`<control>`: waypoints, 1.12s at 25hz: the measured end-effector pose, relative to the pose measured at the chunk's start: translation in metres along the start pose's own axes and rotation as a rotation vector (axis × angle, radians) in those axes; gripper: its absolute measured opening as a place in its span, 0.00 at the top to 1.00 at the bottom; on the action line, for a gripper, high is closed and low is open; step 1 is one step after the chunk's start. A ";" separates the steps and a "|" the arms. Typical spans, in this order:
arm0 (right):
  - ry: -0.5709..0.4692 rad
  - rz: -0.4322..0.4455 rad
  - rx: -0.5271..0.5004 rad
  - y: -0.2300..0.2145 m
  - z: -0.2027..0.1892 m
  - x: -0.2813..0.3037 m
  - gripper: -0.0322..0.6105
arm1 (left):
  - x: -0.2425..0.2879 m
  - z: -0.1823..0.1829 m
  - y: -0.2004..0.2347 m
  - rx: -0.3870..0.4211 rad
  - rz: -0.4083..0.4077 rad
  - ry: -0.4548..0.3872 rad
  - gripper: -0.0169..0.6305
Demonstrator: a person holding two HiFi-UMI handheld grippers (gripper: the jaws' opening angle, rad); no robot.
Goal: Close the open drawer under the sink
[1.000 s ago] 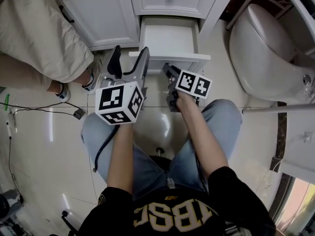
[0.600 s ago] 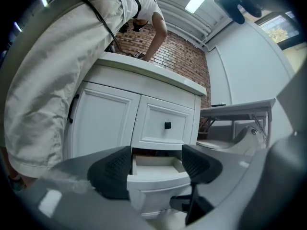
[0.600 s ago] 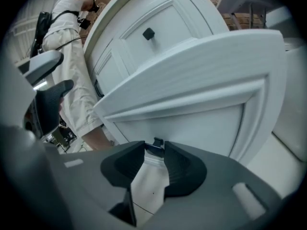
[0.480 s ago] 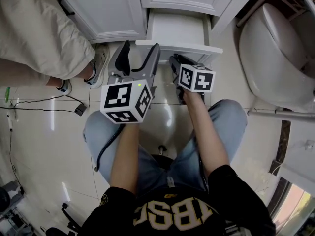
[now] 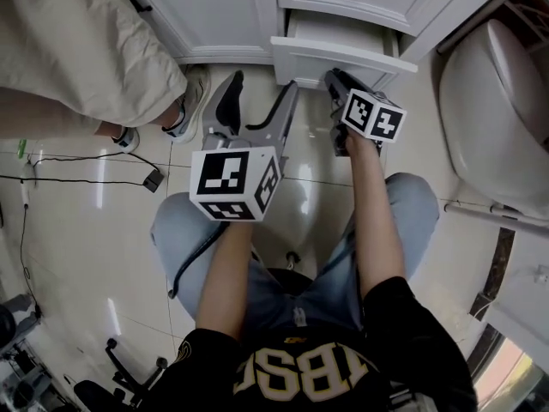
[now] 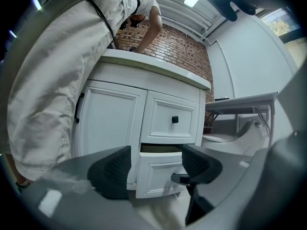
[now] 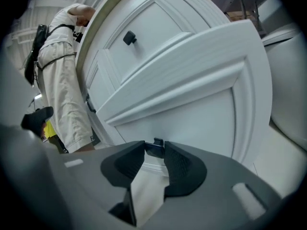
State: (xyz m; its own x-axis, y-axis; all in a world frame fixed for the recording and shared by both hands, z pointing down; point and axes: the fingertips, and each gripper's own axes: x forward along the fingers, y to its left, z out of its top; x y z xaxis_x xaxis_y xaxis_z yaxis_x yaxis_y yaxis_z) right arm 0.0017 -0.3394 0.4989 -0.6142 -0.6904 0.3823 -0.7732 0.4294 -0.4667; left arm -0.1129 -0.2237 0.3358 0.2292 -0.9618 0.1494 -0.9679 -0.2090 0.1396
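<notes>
The right gripper (image 7: 154, 152) is seen closed, its two black ribbed jaws brought almost together on the small black square knob (image 7: 154, 144) of the white panelled lower drawer (image 7: 192, 109). The knob is pinched at the very tips of the jaws, and the drawer front is met straight ahead of them. This drawer is found pulled partly out of the white vanity cabinet (image 5: 214, 15), just ahead of both grippers. Only a narrow strip of its inside is shown above the front panel, and what lies in it cannot be told. Directly above the held drawer, a second white drawer (image 7: 148, 23) is seen fully shut, with its own black square knob (image 7: 129, 37) untouched.

The left gripper (image 6: 156, 166) is held with its jaws wide apart, and nothing is touched by its pads. The lower drawer is framed in the gap beyond them, clear of both. In the head view this gripper is placed just to the left of the right one, short of the cabinet.

Off to the left of the left gripper, a person in pale beige clothing (image 6: 48, 80) is seen standing against the cabinet. To the right of the right gripper, a white ceramic toilet (image 5: 489, 93) is seen
</notes>
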 end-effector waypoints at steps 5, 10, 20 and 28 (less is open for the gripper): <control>-0.056 -0.028 0.005 -0.006 0.014 0.015 0.74 | -0.003 -0.004 0.018 0.016 0.024 0.018 0.46; -0.106 -0.046 -0.021 -0.012 0.024 0.028 0.75 | 0.000 -0.011 0.029 0.020 0.028 0.038 0.45; -0.128 -0.093 -0.196 -0.029 0.045 0.059 0.75 | 0.013 -0.021 0.064 0.052 0.054 0.092 0.45; -0.088 -0.084 -0.207 -0.030 0.034 0.058 0.76 | 0.024 -0.010 0.061 0.011 0.042 0.055 0.45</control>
State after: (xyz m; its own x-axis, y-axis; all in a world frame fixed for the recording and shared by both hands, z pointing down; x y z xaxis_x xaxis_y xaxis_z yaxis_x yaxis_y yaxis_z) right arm -0.0057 -0.4124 0.5074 -0.5375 -0.7726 0.3379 -0.8423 0.4726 -0.2592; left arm -0.1652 -0.2574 0.3579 0.1936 -0.9588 0.2081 -0.9778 -0.1711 0.1211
